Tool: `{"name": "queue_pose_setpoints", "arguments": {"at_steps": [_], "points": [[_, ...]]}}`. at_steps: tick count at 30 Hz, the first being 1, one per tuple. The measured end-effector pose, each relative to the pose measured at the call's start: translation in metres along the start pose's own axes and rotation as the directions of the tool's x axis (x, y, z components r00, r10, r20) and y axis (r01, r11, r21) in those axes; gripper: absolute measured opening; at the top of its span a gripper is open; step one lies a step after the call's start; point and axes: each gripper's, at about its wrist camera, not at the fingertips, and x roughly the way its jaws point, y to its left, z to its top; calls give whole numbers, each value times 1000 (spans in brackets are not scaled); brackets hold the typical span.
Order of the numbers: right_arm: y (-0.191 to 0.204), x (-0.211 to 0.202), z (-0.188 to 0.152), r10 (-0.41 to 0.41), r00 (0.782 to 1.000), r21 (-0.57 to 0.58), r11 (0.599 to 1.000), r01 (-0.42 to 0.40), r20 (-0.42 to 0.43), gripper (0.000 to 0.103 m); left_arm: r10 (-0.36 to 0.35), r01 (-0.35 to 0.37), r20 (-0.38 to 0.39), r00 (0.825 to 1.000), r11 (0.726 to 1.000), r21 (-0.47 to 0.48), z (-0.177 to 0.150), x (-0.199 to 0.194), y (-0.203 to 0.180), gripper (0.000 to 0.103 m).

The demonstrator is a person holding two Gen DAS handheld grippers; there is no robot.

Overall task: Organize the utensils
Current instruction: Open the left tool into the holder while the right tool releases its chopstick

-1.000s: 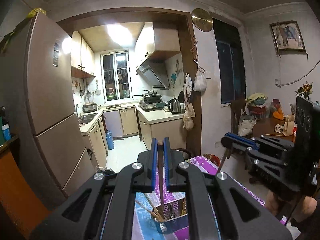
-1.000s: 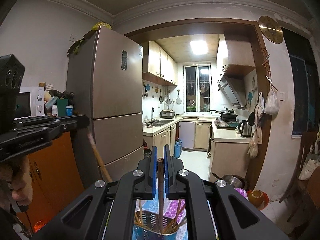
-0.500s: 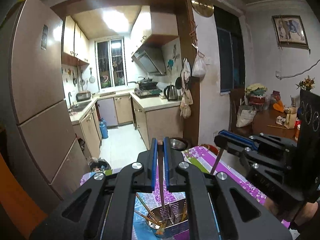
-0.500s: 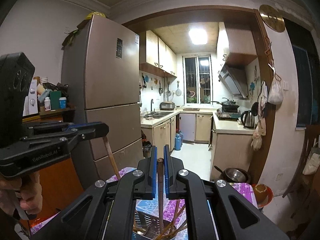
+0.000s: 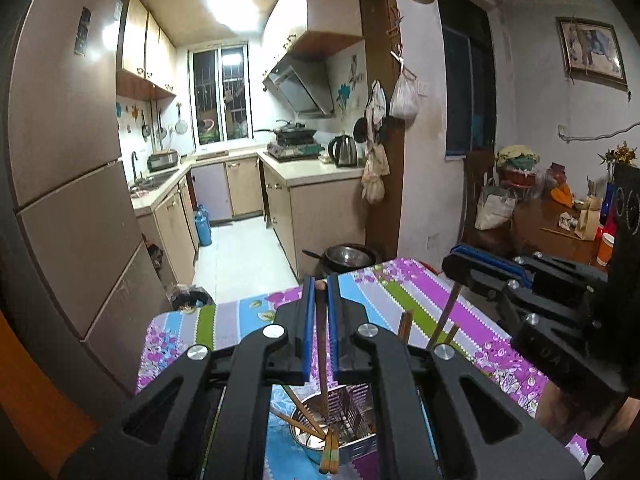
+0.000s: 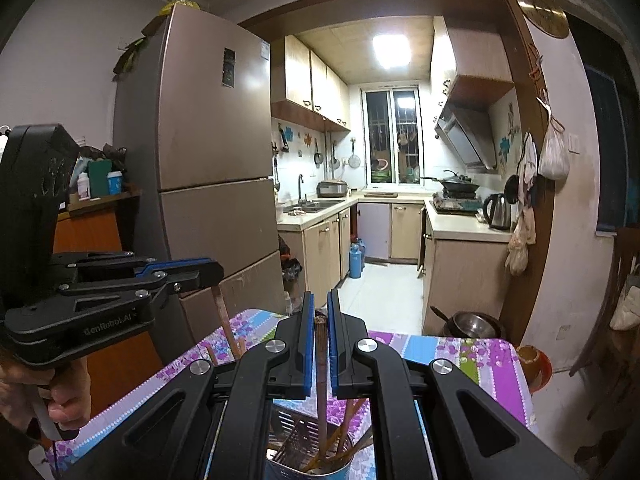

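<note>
Your left gripper (image 5: pixel 319 296) has its blue-lined jaws drawn in narrow, pinching one brown chopstick (image 5: pixel 321 344) that stands upright between them. The stick's lower end reaches down into the metal utensil holder (image 5: pixel 352 442) directly under the gripper.

Your right gripper (image 6: pixel 319 312) is in the same state: jaws narrow, clamped on a second chopstick (image 6: pixel 321 380), upright, with its lower end inside the same holder (image 6: pixel 308 464).

Each gripper shows in the other's camera. In the left wrist view your right gripper (image 5: pixel 456 270) sits off to the right, its stick angling down toward the holder. In the right wrist view your left gripper (image 6: pixel 216 276) sits off to the left, with your left hand (image 6: pixel 44 396) on its grip.

Holder: round, shiny, with a slotted insert. Several more chopsticks lean inside at mixed angles; a pair with green-tipped ends (image 5: pixel 329 456) overhangs the near rim. It stands on a table under a floral striped cloth (image 5: pixel 404 292).

Background: fridge (image 6: pixel 212 184), kitchen counter with a kettle (image 6: pixel 497 211).
</note>
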Motion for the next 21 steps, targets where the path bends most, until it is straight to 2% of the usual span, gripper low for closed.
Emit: {"name": "queue_pose_setpoints", "arguments": {"at_steps": [7,13,14,17,21], "points": [[0,5,-7,-9,1000,-8,1000,9,-13,7,-8,8,-39,999,1000,-13,-12,16,4,5],[1,2,-7,-18,1000,-12,1000,18,-4,8,15,-16,-48,999,1000,-12,-15,19,8,6],[0,1,-7,-22,1000,-11,1000,22,1,8,16,-16,-48,999,1000,-10,-14,19,8,8],[2,-3,-6,-26,1000,-13,1000,26,7,8,26,-27,-36,999,1000,-4,-12,15,6,22],[6,-12,-2,-34,999,-25,999,35,20,8,31,-31,-21,999,1000,-6,-9,6,5,26]]}}
